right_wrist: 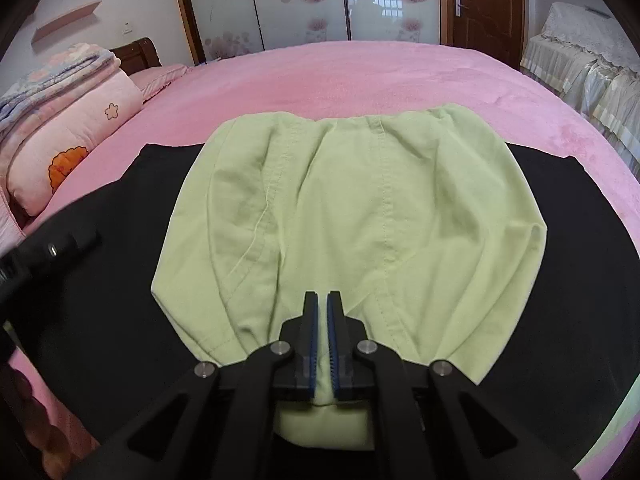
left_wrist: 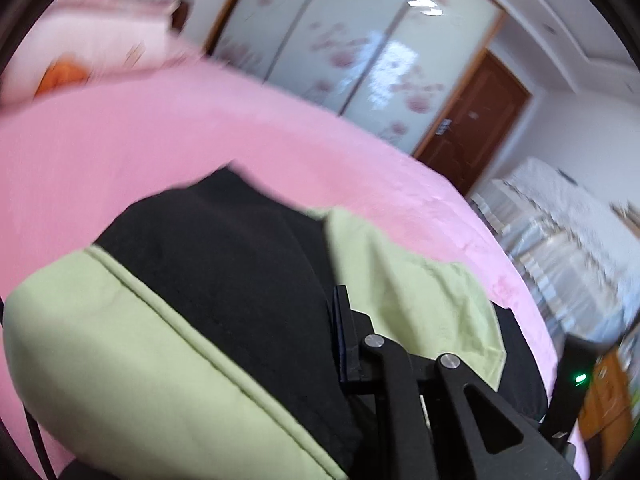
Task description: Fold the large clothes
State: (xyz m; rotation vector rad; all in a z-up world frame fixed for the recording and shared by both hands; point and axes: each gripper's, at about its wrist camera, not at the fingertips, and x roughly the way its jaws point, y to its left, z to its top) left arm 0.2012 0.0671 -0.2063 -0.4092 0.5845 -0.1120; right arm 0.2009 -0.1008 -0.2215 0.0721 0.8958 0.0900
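My right gripper (right_wrist: 323, 300) sits low over the near edge of the light green garment (right_wrist: 344, 208), blue-padded fingers (right_wrist: 314, 332) nearly together with a thin fold of green cloth between them. The garment lies spread on a black cloth (right_wrist: 112, 280), which covers the pink bedspread (right_wrist: 320, 76). Far hem looks bunched, seams running toward me. Left gripper (right_wrist: 52, 248) enters at the left edge, blurred, over the black cloth. Folded quilts (right_wrist: 68, 128) stacked at far left.

One green garment (right_wrist: 352, 208); one black cloth (right_wrist: 112, 280); one pink bed (right_wrist: 340, 76); two folded quilts (right_wrist: 60, 120)
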